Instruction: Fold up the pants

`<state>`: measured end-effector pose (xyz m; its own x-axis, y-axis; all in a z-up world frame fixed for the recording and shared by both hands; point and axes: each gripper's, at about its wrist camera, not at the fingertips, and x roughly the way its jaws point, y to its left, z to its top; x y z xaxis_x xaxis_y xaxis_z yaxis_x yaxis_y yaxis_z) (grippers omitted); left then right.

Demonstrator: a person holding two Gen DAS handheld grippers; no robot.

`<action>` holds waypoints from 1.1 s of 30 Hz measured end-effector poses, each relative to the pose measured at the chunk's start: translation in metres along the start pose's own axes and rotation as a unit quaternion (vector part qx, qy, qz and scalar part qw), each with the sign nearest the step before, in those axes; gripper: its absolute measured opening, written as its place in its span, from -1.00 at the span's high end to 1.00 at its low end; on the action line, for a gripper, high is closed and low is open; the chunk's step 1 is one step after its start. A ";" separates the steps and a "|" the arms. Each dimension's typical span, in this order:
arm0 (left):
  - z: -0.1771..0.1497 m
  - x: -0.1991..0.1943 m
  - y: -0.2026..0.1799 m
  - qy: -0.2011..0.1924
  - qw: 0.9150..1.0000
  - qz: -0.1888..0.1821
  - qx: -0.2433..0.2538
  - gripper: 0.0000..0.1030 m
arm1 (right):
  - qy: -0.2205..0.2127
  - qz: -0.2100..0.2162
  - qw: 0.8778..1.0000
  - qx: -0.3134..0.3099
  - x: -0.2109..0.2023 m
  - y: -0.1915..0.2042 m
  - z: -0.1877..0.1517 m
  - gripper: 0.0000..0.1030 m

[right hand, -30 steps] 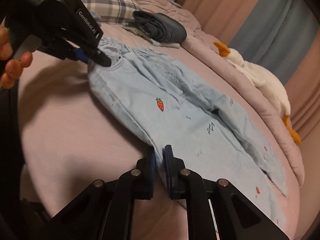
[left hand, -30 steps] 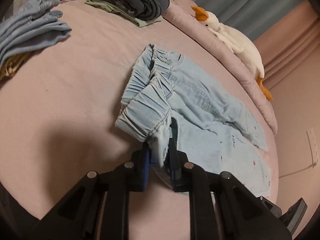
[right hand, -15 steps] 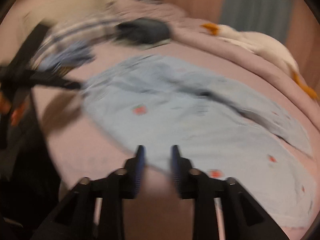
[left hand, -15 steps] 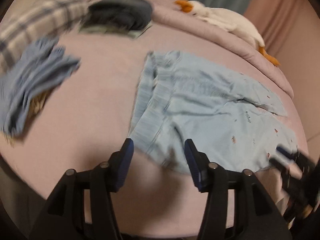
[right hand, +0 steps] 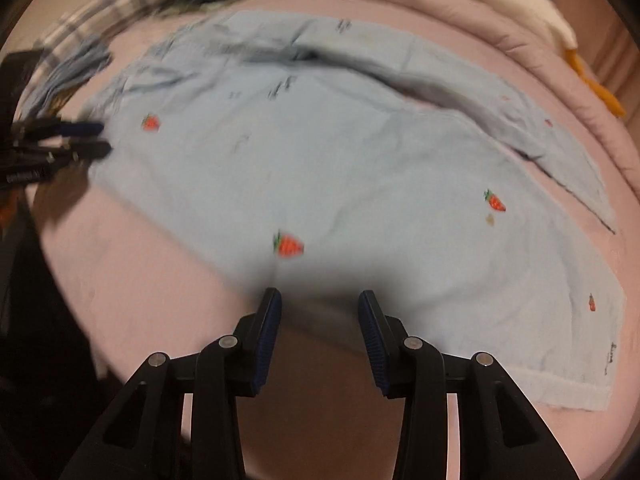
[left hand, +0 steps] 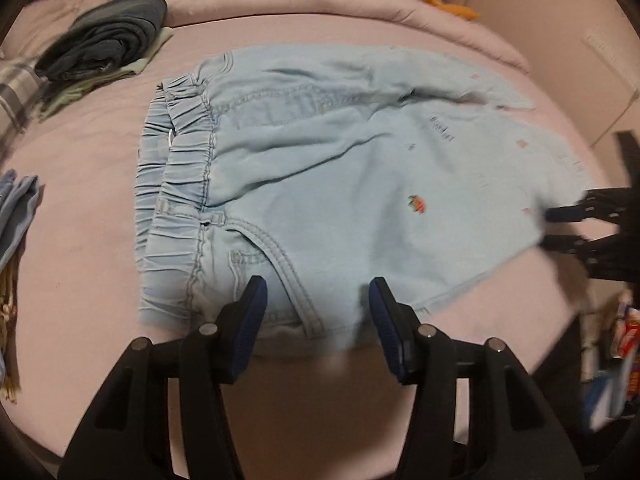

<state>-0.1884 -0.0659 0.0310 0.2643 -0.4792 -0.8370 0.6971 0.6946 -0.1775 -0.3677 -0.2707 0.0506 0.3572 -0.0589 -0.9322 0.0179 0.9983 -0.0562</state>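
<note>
The pale denim pants (left hand: 340, 184) lie spread on the pink bed (left hand: 80, 264) at 12 o'clock of both claws—soft, light, floppy (grip waistband and hems). The left claw (left hand: 318, 292) and right claw (right hand: 320, 304) have just been opening—nothing held.

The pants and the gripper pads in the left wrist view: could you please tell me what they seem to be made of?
The pants look like soft, matte, light-blue denim or chambray: visible topstitching, a gathered elastic waistband, small embroidered strawberries. The pads look like blue ribbed rubber or soft plastic, though blur leaves that open.
</note>
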 end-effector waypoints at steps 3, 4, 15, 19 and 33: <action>0.020 -0.013 0.016 -0.028 0.999 0.020 -0.008 -0.25 | -0.015 0.018 0.999 -0.039 -0.009 -0.001 0.005 0.17; 0.031 -0.015 0.022 -0.041 0.999 0.029 -0.008 -0.31 | -0.028 0.021 0.999 -0.041 -0.012 -0.003 0.011 0.17; 0.169 0.035 0.082 -0.049 0.997 0.051 0.023 -0.32 | -0.115 -0.015 0.993 -0.034 0.011 -0.072 0.169 0.15; 0.193 0.042 0.103 -0.031 0.999 0.005 0.012 -0.32 | -0.110 -0.009 0.994 -0.009 0.033 -0.106 0.233 0.14; 0.196 0.095 0.077 0.089 0.986 -0.014 0.140 0.34 | 0.034 0.062 0.992 -0.101 0.113 -0.109 0.264 -0.12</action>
<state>0.0210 -0.1629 0.0392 0.1382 -0.3768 -0.9159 0.8657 0.4952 -0.0731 -0.0827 -0.3852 0.0457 0.2809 0.0583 -0.9580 -0.2132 0.9770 -0.0031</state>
